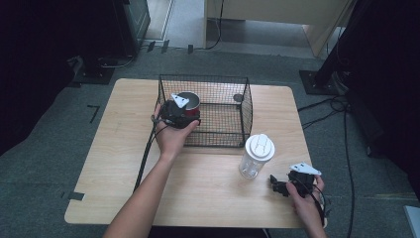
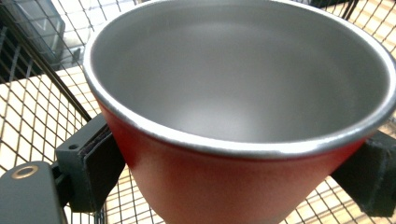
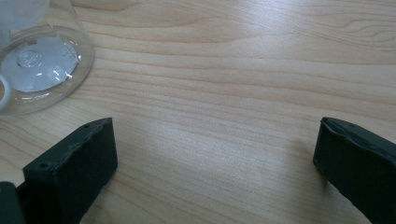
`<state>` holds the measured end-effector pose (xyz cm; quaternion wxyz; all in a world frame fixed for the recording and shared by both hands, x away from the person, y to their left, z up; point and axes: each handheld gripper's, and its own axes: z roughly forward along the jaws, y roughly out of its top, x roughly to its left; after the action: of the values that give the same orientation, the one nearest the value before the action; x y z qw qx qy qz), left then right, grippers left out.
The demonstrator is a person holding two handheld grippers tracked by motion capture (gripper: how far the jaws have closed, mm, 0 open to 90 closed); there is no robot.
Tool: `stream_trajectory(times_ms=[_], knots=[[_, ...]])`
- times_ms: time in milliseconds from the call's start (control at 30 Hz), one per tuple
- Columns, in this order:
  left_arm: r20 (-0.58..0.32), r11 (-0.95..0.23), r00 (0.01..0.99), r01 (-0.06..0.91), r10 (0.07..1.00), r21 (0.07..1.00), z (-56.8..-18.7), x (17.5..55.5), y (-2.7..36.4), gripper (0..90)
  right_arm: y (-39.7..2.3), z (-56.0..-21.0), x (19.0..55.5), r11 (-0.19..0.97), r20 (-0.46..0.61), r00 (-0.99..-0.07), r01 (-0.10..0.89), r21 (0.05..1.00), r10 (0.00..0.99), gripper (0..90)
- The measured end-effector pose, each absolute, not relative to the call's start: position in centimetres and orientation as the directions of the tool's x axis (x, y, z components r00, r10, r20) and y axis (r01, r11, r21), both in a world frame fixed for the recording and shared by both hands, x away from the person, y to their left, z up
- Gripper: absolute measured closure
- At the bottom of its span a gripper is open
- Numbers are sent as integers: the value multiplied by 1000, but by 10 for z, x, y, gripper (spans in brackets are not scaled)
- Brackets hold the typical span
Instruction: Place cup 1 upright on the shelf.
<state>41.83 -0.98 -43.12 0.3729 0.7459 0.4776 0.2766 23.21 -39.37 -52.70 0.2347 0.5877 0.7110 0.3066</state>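
Note:
A red metal cup (image 1: 189, 102) with a silver inside sits at the left end of the black wire basket (image 1: 233, 106). My left gripper (image 1: 179, 111) is shut on that red cup (image 2: 224, 186), its two black jaws pressed against the red wall on either side, below the rim. A clear plastic bottle (image 1: 256, 155) with a white lid stands upright on the table in front of the basket. My right gripper (image 1: 278, 186) rests low near the table's front right, open, with bare wood between its jaws; the bottle's base (image 3: 39, 70) lies ahead and to its left.
The wooden table (image 1: 124, 163) has free room at the left and front. A small dark round object (image 1: 238, 97) lies at the basket's far right. Cables (image 1: 341, 129) run over the grey floor to the right; dark equipment stands at the back left.

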Motion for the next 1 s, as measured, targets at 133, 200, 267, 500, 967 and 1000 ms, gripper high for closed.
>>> stream_trajectory(times_ms=[133,200,267,500,967,1000], knots=[[59,-282,399,526,915,803,-431,420,-13,83,-394,-527,232,121,27,-199,692,712,980,0],[68,-294,404,531,912,795,-431,420,-14,83,-394,-527,232,121,27,-199,692,712,980,0],[77,-308,409,537,909,786,-431,421,-14,83,-394,-527,232,121,26,-199,691,712,980,0],[80,-321,412,561,908,763,-432,423,-14,83,-394,-527,232,123,25,-200,691,713,979,0],[153,-378,408,557,900,740,-428,419,-19,72,-394,-527,232,121,27,-199,692,712,980,0],[163,-380,402,552,901,742,-428,418,-20,67,-394,-527,232,121,27,-199,692,712,980,0]])
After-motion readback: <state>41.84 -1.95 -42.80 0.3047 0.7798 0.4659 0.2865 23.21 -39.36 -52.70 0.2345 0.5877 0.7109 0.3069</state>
